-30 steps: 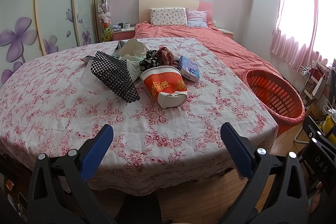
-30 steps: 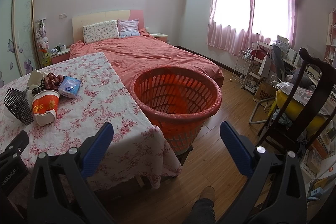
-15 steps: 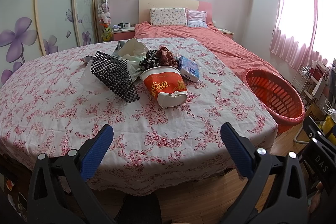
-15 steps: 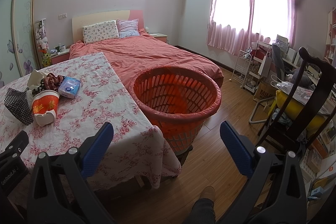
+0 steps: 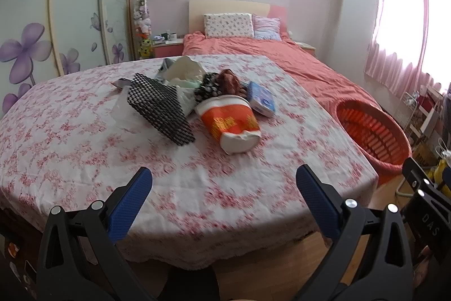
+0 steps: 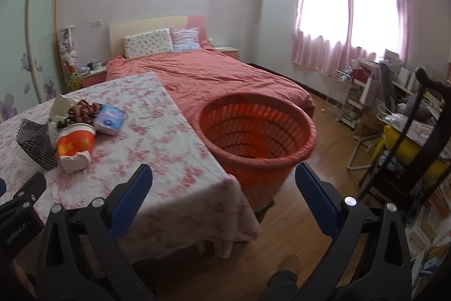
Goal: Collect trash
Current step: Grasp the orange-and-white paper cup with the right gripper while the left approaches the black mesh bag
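While nothing is yet in either tool, we judge the collecting has not begun. Left gripper (image 5: 224, 185): fingers spread wide, empty, hanging over the near edge of the table (image 5: 70, 148). Right gripper (image 6: 222, 184): likewise spread and empty, facing the orange basket (image 6: 258, 129), which stands on the floor just beside the table's corner. The trash sits in one heap mid-table: paper cup (image 5: 229, 123) on its side, black mesh piece (image 5: 159, 107) just beside it, blue tissue pack (image 5: 262, 100), crumpled wrappers behind. Next, we think, reach forward to the cup, nearest the left gripper, and close across its body gently, since it looks crushable.
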`<action>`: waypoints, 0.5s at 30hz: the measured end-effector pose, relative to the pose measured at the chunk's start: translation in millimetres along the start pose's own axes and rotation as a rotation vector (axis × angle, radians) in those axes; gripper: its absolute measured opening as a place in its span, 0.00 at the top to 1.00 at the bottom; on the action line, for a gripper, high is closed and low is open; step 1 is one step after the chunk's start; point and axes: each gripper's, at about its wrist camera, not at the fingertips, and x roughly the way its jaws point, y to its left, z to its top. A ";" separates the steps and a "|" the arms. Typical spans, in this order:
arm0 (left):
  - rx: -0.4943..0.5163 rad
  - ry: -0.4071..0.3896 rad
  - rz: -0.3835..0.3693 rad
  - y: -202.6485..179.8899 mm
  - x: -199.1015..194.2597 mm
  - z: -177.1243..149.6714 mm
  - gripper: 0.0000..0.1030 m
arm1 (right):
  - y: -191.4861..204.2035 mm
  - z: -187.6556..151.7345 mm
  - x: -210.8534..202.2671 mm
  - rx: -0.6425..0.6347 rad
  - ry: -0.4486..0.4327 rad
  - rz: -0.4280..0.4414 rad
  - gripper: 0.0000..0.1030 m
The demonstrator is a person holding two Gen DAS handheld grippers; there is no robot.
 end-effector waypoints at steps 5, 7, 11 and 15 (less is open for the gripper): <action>-0.036 -0.005 0.021 23.6 6.9 10.0 0.02 | 26.6 7.0 10.1 -0.014 0.022 0.085 0.04; -0.047 -0.001 0.030 31.1 11.0 11.8 0.02 | 41.3 9.0 15.1 -0.030 0.033 0.119 0.04; -0.065 -0.007 0.055 49.1 16.4 15.4 0.02 | 68.1 11.5 22.0 -0.060 0.043 0.187 0.04; -0.099 -0.010 0.072 73.5 18.8 18.3 0.02 | 94.2 15.5 31.2 -0.083 0.057 0.258 0.04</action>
